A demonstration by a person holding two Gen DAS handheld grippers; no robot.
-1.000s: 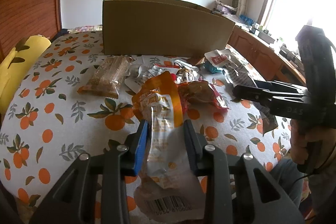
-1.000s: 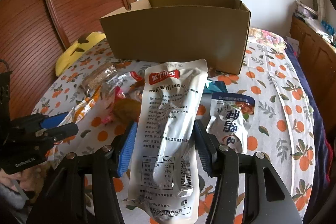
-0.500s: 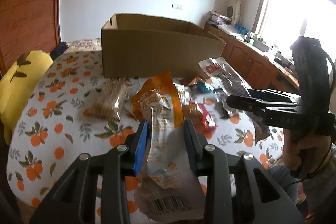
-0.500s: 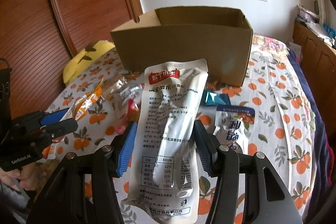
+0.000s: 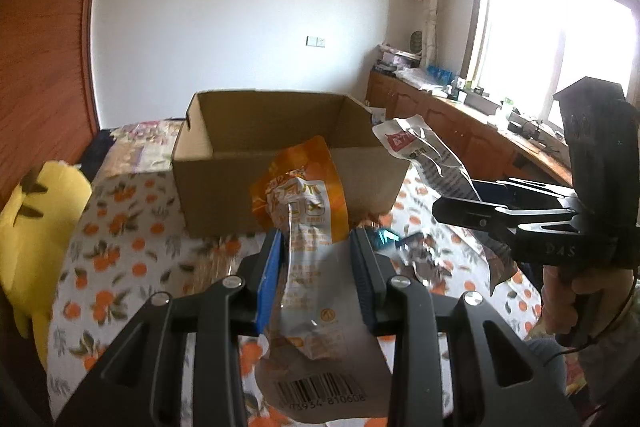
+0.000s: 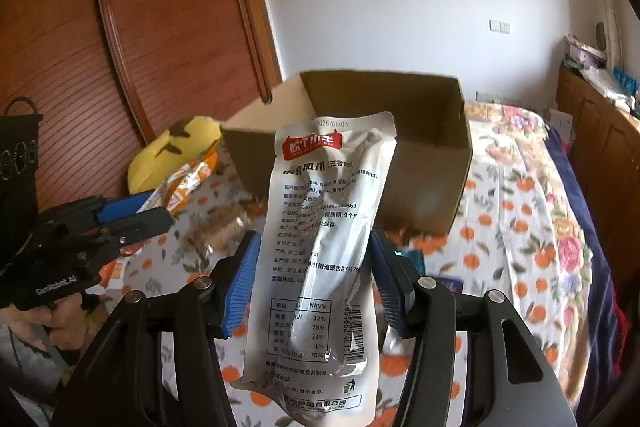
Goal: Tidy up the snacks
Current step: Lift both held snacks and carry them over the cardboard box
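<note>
orange and silver pouches held up before the box

blue-padded left hand-held gripper point(image 5: 316, 267) pinches an orange pouch point(image 5: 306, 211); right hand-held gripper point(image 6: 314, 275) clamps a silver pouch point(image 6: 324, 227) — both above the orange-print bed point(image 6: 512, 227), the open cardboard box point(image 5: 276, 163) beyond.

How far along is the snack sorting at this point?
Early. The cardboard box shows no snacks in the part visible. In hand: left gripper clamps an orange pouch, right gripper a silver pouch, both raised before the box. Other packets lie on the orange-print bedspread.
</note>
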